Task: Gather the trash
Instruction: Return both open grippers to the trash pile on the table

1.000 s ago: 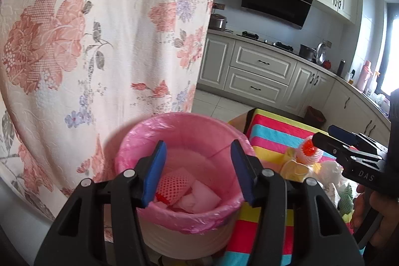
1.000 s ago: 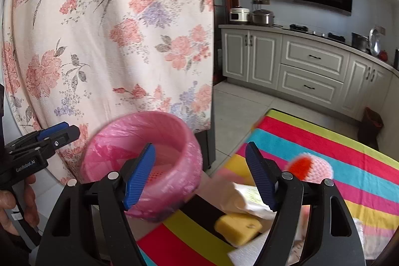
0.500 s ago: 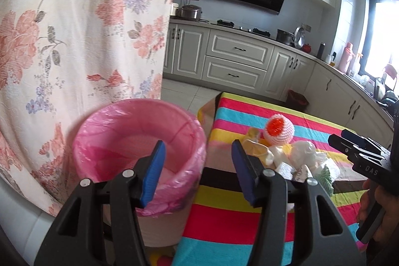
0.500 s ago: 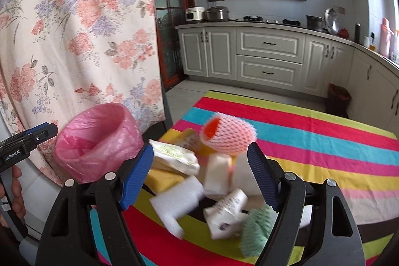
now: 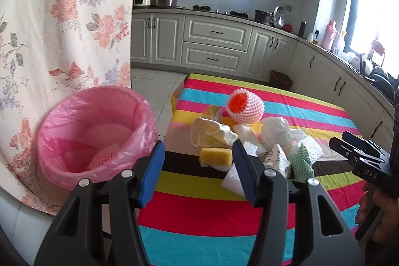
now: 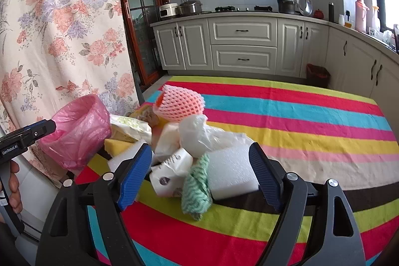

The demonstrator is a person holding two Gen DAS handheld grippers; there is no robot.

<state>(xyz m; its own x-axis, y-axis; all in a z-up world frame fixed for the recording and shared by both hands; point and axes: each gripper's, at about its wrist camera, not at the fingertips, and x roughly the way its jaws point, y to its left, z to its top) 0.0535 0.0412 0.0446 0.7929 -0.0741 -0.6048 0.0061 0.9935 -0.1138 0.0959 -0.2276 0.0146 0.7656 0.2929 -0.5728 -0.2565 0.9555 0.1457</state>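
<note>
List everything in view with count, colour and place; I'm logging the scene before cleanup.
Plastic-lined bin: one, pink, left of table.
Striped tablecloth: one, multicoloured, covering table.
Foam fruit net: one, pink, far end of the pile.
Rectangular sponge: one, yellow, pile's left edge.
Foam block: one, white, pile's near side.
Patterned cloth: one, green-white, beside the block.
Plastic bag: one, white, pile's middle.
Floral curtain: one, cream-pink, behind bin.
Left gripper: fingers blue, open, empty.
Right gripper: fingers blue, just been opening, empty.
</note>
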